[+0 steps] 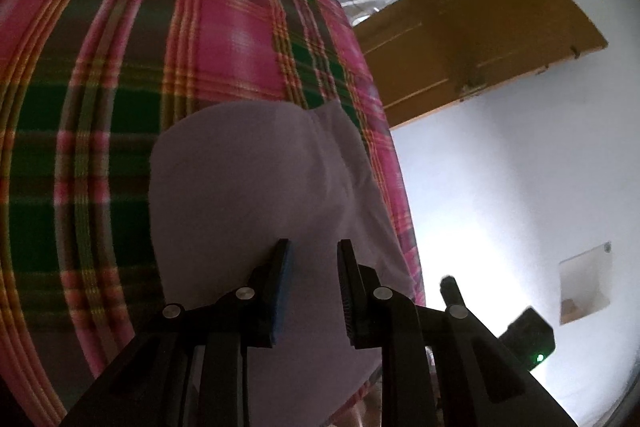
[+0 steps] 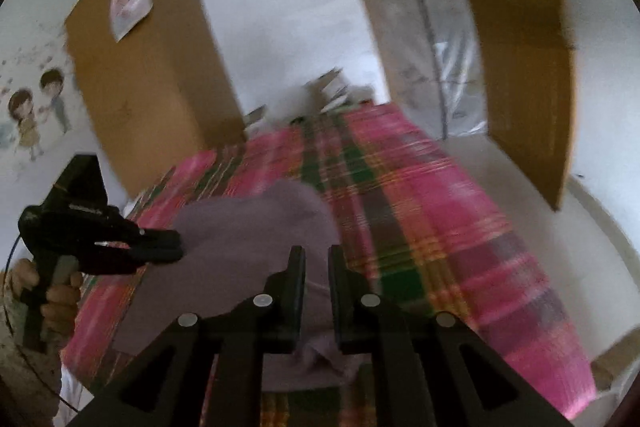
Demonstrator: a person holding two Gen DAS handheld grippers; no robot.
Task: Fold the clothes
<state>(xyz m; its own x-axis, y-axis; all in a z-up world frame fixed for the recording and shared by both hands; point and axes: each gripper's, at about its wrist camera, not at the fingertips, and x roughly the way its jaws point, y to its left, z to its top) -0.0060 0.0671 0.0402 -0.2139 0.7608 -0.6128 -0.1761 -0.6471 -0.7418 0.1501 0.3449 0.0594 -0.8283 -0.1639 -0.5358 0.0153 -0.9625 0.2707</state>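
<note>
A lavender garment lies on a bed with a pink and green plaid cover. My left gripper is at the garment's near edge. Its fingers stand close together with the cloth running between them, so it looks shut on the fabric. In the right wrist view the garment is partly raised and bunched. My right gripper is shut on a fold of it. The left gripper, held by a hand, pinches the garment's left corner there.
A wooden door stands open to the right of the bed, and a wooden wardrobe with a bag hanging on it stands behind the bed. Boxes and papers lie at the far end of the bed. White floor lies beside the bed.
</note>
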